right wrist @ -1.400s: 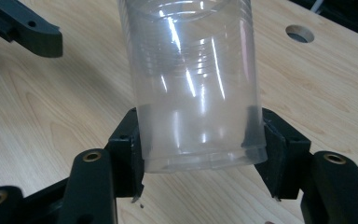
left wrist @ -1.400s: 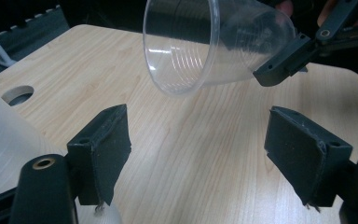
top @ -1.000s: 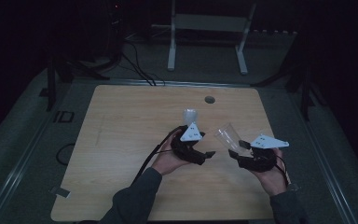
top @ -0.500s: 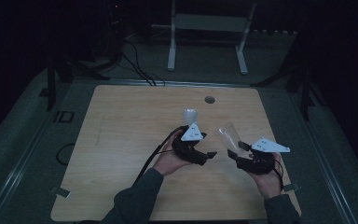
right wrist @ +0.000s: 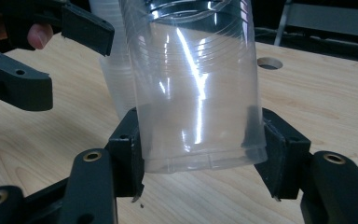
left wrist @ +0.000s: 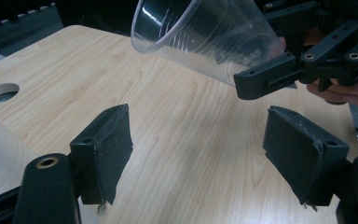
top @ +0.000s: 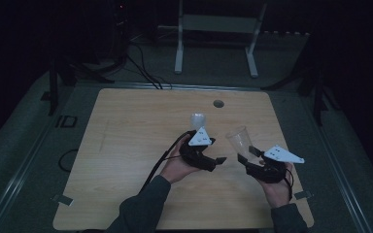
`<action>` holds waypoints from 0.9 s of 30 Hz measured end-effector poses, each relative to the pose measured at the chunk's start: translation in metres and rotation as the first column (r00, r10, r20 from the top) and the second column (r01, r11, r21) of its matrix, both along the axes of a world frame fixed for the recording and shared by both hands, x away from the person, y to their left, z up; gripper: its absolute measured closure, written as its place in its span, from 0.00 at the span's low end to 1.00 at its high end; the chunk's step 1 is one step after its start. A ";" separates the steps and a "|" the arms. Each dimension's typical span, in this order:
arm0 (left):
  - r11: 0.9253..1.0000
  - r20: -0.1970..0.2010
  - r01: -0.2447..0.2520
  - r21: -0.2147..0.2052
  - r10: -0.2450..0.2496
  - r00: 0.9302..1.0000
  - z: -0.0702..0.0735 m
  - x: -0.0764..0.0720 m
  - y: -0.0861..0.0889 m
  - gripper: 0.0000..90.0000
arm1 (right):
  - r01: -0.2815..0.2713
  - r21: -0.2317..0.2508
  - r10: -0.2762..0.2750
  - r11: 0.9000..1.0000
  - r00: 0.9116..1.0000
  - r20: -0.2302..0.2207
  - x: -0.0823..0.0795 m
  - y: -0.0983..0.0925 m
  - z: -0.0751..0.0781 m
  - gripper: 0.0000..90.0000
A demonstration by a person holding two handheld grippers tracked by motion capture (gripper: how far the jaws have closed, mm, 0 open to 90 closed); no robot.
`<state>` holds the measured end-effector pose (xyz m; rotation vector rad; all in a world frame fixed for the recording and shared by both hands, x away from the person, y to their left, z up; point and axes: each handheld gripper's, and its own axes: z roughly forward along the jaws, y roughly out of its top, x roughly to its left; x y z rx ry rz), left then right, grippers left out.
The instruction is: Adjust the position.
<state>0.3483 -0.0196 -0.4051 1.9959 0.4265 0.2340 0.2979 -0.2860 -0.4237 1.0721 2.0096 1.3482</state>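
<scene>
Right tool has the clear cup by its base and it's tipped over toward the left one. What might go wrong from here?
1. The right tool pinches the clear plastic cup only near its base, tilted off the light wooden table; thin walls may buckle or slip out.
2. The left tool stands open and empty just below the cup's rim; closing in may knock it.
3. A second clear cup stack stands beside the left tool and may get toppled.

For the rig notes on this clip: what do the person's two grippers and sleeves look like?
Both the left gripper and right gripper are black, each topped by a pale grey three-cornered plate. The jaws are angular black bars with round rivet holes and flat dark pads, frayed at the edges. A black cable trails from the left one. The sleeves are dark grey.
</scene>
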 end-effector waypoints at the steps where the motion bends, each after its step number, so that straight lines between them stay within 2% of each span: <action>1: 1.000 -0.002 -0.001 -0.004 0.001 1.000 0.000 0.000 0.000 0.26 | 0.003 0.005 -0.003 1.000 1.000 0.002 0.000 0.000 0.000 0.46; 8: 1.000 -0.013 0.000 -0.013 0.000 1.000 0.000 0.000 -0.001 0.27 | 0.010 0.023 -0.011 1.000 1.000 0.012 -0.001 0.000 -0.001 0.46; 14: 0.999 -0.038 0.004 -0.048 -0.006 0.999 0.001 0.002 -0.001 0.27 | 0.016 0.039 -0.017 0.999 0.999 0.029 -0.001 0.001 -0.001 0.46; 19: 0.995 -0.073 0.004 -0.096 -0.011 0.997 0.002 0.004 -0.003 0.27 | 0.018 0.058 -0.021 0.998 0.998 0.051 -0.003 0.002 -0.001 0.46; 27: 0.989 -0.095 -0.026 -0.142 0.013 0.995 0.003 0.006 -0.007 0.27 | 0.017 0.078 -0.023 0.997 0.997 0.072 -0.005 0.004 -0.002 0.46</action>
